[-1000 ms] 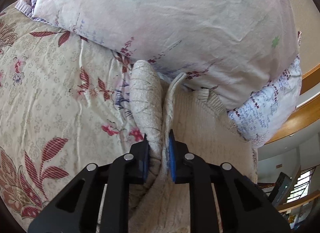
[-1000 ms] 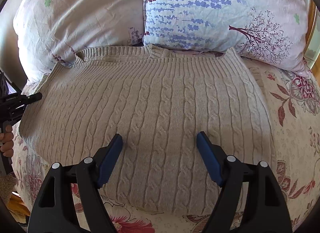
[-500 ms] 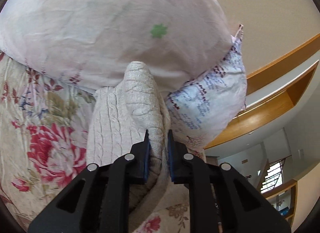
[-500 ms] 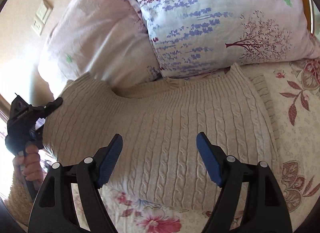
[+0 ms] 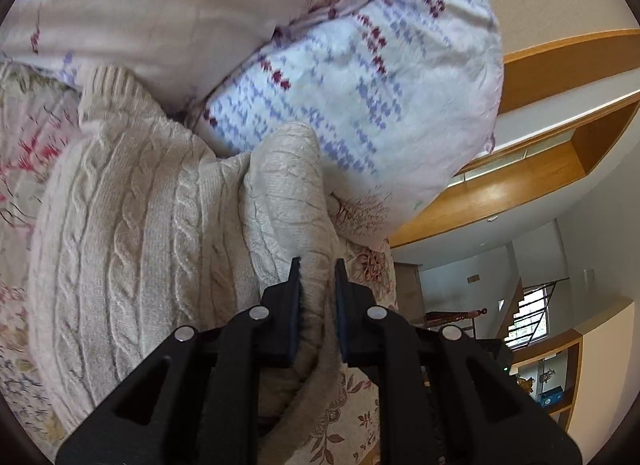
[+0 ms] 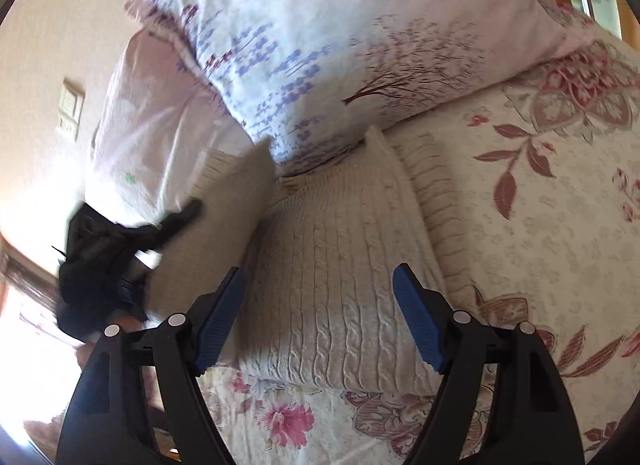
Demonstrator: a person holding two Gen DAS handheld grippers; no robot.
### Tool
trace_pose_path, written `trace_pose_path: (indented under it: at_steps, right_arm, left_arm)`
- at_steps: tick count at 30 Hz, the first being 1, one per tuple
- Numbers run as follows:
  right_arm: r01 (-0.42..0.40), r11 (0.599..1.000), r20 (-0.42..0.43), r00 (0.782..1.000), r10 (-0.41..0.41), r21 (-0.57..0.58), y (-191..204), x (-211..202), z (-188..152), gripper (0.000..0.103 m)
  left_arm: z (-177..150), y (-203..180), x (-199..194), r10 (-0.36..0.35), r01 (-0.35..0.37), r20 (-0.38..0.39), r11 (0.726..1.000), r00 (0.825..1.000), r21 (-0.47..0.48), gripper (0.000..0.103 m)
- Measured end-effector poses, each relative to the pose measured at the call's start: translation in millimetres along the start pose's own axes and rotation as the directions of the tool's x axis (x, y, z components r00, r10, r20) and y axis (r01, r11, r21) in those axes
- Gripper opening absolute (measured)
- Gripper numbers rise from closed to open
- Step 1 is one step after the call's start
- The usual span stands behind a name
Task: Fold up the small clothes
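A beige cable-knit sweater [image 6: 340, 261] lies on the flowered bedspread [image 6: 540, 225], its neck toward the pillows. My left gripper [image 5: 317, 277] is shut on the sweater's left edge [image 5: 288, 193] and holds that side lifted and swung over the sweater's body [image 5: 120, 233]. In the right wrist view the left gripper [image 6: 120, 249] shows as a blurred black shape at the left, with the raised flap [image 6: 228, 201] beside it. My right gripper [image 6: 320, 313] is open and empty, hovering above the sweater's lower part.
Two pillows lean at the head of the bed, a pale pink one [image 6: 144, 121] and a white one with blue and purple flowers [image 6: 340, 37]. A wooden headboard ledge [image 5: 540, 169] and a wall switch [image 6: 70, 109] stand behind.
My left gripper has lifted the sweater's left side off the bed and carried it rightward over the body. The right gripper has stayed open while its view tilted.
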State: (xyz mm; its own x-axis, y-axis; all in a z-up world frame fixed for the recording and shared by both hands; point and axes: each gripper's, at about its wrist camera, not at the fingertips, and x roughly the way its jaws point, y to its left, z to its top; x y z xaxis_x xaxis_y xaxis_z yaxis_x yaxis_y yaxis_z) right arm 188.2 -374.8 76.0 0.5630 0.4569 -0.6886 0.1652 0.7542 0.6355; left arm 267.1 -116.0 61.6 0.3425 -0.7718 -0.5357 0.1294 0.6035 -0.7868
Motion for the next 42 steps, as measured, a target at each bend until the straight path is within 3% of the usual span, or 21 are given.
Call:
trace_pose_path:
  at_steps: [4, 8, 11, 13, 15, 17, 19, 21, 25, 32, 35, 39, 42]
  right_arm:
    - [-0.113, 0.980, -0.072, 0.989, 0.126, 0.161, -24.8, 3.3, 7.0, 0.078]
    - [-0.166, 0.958, -0.129, 0.971, 0.200, 0.235, -28.2, 16.4, 16.6, 0.078]
    - [-0.170, 0.950, -0.187, 0.957, 0.223, 0.260, -24.3, 31.0, 18.4, 0.078]
    - [-0.150, 0.955, -0.220, 0.953, 0.209, 0.258, -22.0, 40.1, 18.8, 0.078]
    - [-0.139, 0.958, -0.243, 0.949, 0.202, 0.252, -19.8, 46.7, 17.5, 0.077]
    - [-0.132, 0.960, -0.259, 0.946, 0.197, 0.248, -16.7, 52.8, 16.6, 0.073]
    - [-0.109, 0.965, -0.277, 0.945, 0.175, 0.238, -14.6, 59.3, 15.7, 0.065]
    - [-0.105, 0.965, -0.300, 0.937, 0.177, 0.241, -12.1, 68.7, 13.6, 0.055]
    - [-0.072, 0.977, -0.336, 0.932, 0.137, 0.200, -2.7, 80.3, 10.1, 0.051]
    - [-0.104, 0.971, -0.339, 0.924, 0.175, 0.217, 7.2, 94.2, 4.5, 0.035]
    - [-0.105, 0.970, -0.312, 0.935, 0.171, 0.218, 11.0, 98.8, 3.8, 0.021]
    - [-0.083, 0.992, -0.254, 0.961, 0.106, 0.100, 31.7, 84.2, 11.8, 0.018]
    - [-0.066, 0.997, -0.201, 0.977, 0.072, 0.033, 43.4, 67.2, 25.6, 0.017]
  left_arm:
    - [-20.2, 13.1, 30.8, 0.032, -0.034, -0.057, 0.999, 0.998, -0.037, 0.015]
    - [-24.8, 12.4, 28.1, -0.008, 0.005, -0.044, 0.998, 0.999, -0.058, 0.020]
    - [-24.2, 7.5, 9.7, -0.064, 0.062, -0.043, 0.997, 0.997, -0.050, 0.036]
    - [-25.8, 3.2, -14.3, -0.049, 0.049, -0.003, 0.999, 0.999, 0.006, 0.047]
    - [-27.7, 1.0, -41.9, 0.027, -0.031, 0.060, 0.997, 0.998, 0.072, 0.061]
    - [-31.9, 7.1, -66.0, 0.124, -0.138, 0.129, 0.985, 0.984, 0.107, 0.063]
    - [-35.8, 20.9, -84.2, 0.227, -0.248, 0.177, 0.963, 0.958, 0.107, 0.064]
    - [-37.8, 36.0, -90.6, 0.309, -0.329, 0.181, 0.939, 0.934, 0.096, 0.064]
    - [-43.4, 56.6, -87.0, 0.409, -0.421, 0.131, 0.903, 0.903, 0.084, 0.064]
    - [-53.1, 58.2, -75.4, 0.401, -0.410, 0.090, 0.901, 0.912, 0.140, 0.066]
    - [-52.8, 59.9, -73.6, 0.400, -0.408, 0.083, 0.903, 0.913, 0.133, 0.068]
    - [-50.8, 57.8, -72.6, 0.387, -0.397, 0.095, 0.909, 0.917, 0.124, 0.076]
    - [-50.6, 57.3, -75.6, 0.347, -0.356, 0.093, 0.928, 0.933, 0.108, 0.079]
